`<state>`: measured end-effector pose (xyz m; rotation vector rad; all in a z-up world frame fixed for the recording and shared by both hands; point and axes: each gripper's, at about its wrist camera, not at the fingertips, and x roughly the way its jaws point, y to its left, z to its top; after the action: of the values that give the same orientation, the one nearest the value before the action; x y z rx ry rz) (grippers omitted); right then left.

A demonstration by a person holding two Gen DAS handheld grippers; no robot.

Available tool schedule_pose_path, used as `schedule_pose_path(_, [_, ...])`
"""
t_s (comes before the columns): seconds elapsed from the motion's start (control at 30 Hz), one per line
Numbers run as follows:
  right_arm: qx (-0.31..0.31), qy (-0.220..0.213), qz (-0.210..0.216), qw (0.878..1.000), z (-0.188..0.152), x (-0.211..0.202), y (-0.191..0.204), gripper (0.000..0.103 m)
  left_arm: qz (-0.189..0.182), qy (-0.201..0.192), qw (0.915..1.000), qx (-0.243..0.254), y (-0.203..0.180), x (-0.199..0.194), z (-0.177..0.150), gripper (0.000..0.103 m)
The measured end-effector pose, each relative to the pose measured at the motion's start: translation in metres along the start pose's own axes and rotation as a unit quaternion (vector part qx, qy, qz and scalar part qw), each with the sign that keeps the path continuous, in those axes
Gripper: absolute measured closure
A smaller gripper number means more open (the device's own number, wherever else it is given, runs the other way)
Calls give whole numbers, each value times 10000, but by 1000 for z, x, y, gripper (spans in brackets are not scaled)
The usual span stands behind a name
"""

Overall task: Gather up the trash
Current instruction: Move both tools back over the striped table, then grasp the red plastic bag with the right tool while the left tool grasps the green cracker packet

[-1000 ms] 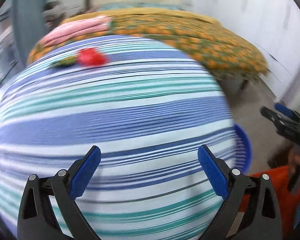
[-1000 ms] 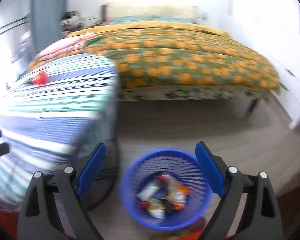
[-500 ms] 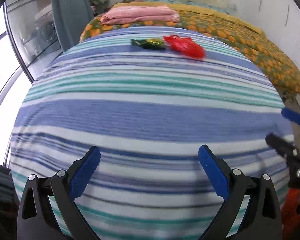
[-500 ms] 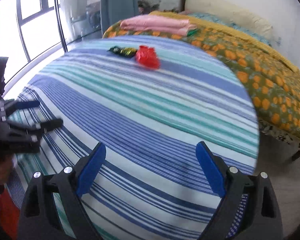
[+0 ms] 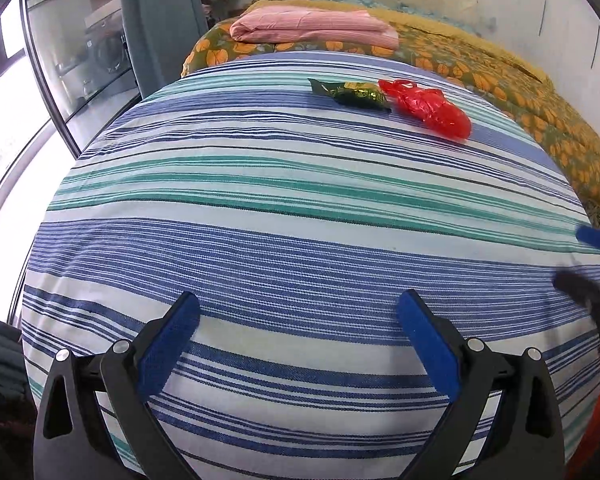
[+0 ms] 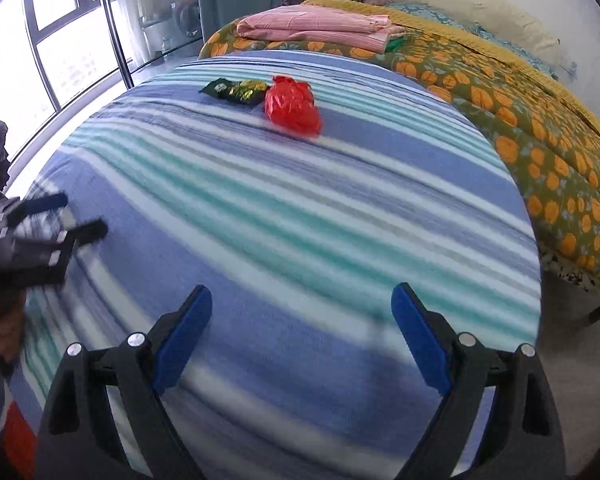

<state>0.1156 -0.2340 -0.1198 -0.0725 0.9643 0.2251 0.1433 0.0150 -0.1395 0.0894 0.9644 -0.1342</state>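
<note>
Both the left gripper (image 5: pixel 298 338) and right gripper (image 6: pixel 302 332) gape wide, empty, over the striped surface (image 5: pixel 260 248), so they're mid-approach and next need to reach toward 12 o'clock for the red bag (image 5: pixel 430 110) and green wrapper (image 5: pixel 352 94).

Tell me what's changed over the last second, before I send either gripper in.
The right gripper swung from the blue mesh bin on the floor to the striped tablecloth. The left gripper turned left, centring the table. The red plastic bag and dark green wrapper lie untouched; both grippers are open and empty.
</note>
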Motion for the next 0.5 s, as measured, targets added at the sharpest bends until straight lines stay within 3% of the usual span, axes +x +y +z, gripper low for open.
schedule_pose_path(0.27, [116, 418, 160, 9989, 80, 62, -4, 14, -25, 8, 10000, -18, 1, 0, 0, 4])
schedule_pose_path(0.5, [-69, 86, -3, 9999, 125, 93, 6, 15, -25, 6, 10000, -16, 0, 0, -1, 4])
